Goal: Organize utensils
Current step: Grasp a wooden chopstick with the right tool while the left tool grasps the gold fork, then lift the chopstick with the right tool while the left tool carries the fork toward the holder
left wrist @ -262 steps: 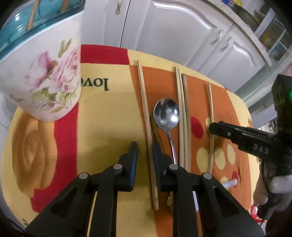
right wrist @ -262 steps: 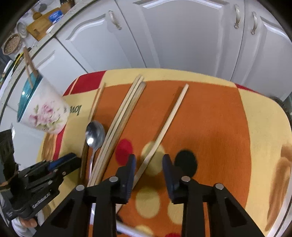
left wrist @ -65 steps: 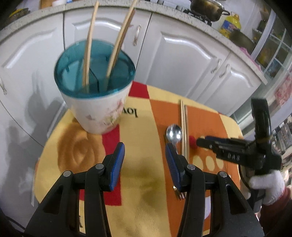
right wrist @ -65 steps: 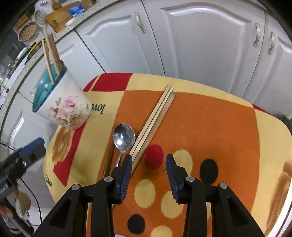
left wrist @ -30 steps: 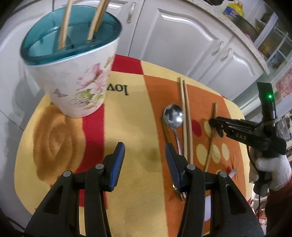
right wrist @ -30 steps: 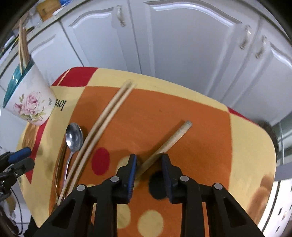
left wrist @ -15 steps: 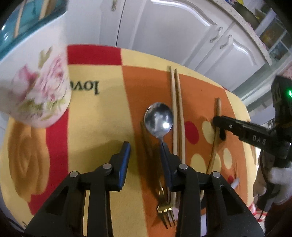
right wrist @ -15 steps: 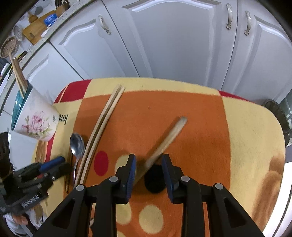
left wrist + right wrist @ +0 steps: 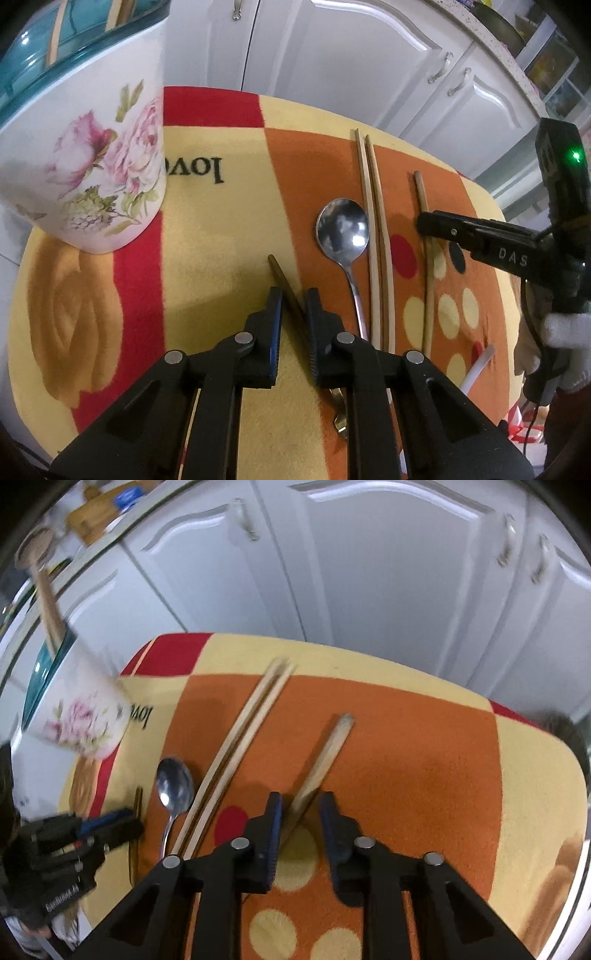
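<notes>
Both grippers tilt steeply down over a patterned cloth (image 9: 207, 229) on a small table. The left gripper (image 9: 293, 295) has just been narrowing its jaws around the dark handle of a fork (image 9: 282, 275) beside the spoon (image 9: 343, 229); whether the pads press it cannot be told. The right gripper (image 9: 301, 801), held by a white-gloved hand (image 9: 561, 339), pinches a single chopstick (image 9: 325, 753), its jaws just closing further. Two paired chopsticks (image 9: 373, 229) lie between. The floral cup (image 9: 85, 155) stands at far left.

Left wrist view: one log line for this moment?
left gripper: jaws just closing; between them: slim dark brown handle; not yet gripped
</notes>
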Motion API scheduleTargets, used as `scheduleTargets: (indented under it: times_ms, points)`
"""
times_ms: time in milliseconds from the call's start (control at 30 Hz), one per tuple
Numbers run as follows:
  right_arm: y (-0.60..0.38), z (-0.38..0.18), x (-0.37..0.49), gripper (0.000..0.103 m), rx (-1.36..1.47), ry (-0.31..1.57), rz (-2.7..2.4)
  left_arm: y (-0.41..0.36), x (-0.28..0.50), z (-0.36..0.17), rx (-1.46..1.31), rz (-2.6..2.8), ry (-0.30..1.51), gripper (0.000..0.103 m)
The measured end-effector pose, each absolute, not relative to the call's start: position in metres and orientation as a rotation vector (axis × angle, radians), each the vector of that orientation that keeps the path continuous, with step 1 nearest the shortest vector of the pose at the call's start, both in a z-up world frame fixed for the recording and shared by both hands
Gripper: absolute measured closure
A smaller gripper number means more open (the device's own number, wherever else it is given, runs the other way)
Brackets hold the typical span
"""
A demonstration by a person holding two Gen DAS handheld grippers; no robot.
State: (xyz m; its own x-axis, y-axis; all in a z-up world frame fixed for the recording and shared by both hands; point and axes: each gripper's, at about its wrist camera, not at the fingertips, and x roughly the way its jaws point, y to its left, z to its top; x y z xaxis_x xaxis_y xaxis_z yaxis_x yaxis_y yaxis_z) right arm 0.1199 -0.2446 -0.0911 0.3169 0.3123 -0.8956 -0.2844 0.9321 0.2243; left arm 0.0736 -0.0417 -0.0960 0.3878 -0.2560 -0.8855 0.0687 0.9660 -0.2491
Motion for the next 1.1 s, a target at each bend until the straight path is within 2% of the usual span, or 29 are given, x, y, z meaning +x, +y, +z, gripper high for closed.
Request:
scheduleTargets:
  times_ms: [100,167,267,400,667,1100]
  points:
    - [-0.237,-0.091,0.124,0.080,-0.001,1.186,0.399,-0.048,0.078,-0.096,-0.169,-0.199,1.146,0.090]
    - [-0.233,-0.091,0.125,0.087,-0.006,1.171,0.399,-0.053,0.079,-0.096,-0.146,-0.193,1.131,0.091]
    - [-0.229,-0.088,0.125,0.090,-0.006,1.166,0.410,-0.053,0.076,-0.096,-0.130,-0.185,1.111,0.094]
    - [-0.235,-0.069,0.109,0.091,0.019,1.122,0.443,-0.038,0.064,-0.086,-0.168,-0.166,1.090,0.096]
    - [-0.247,-0.014,0.075,0.093,0.094,1.006,0.520,-0.020,0.030,-0.030,-0.211,-0.214,0.961,0.097]
    - [-0.229,0.028,0.034,0.095,0.054,0.916,0.583,-0.005,-0.002,0.012,-0.244,-0.212,0.866,0.098]
